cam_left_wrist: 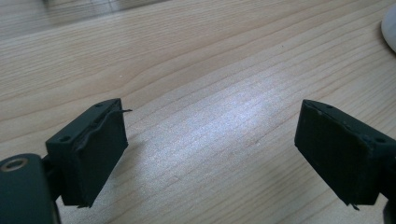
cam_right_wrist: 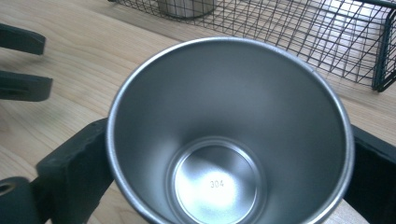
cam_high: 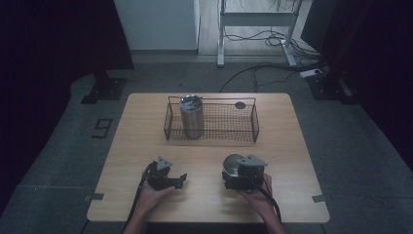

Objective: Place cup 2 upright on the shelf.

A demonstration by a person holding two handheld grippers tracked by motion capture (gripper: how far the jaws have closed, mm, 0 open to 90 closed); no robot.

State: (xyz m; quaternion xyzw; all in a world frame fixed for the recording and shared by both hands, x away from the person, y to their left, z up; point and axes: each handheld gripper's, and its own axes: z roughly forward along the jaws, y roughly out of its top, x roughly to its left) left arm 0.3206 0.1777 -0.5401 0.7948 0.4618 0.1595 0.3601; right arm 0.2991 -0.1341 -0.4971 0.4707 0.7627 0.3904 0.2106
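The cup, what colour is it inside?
Shiny silver steel; the cup shows best in the right gripper view, with bare metal all the way down.

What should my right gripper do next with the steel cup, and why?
Probably close the right gripper a touch more before lifting. Its jaws flank the steel cup, which stands upright on the table, but I cannot tell that the grip is firm. The wire basket ahead has free space beside the tall tumbler.
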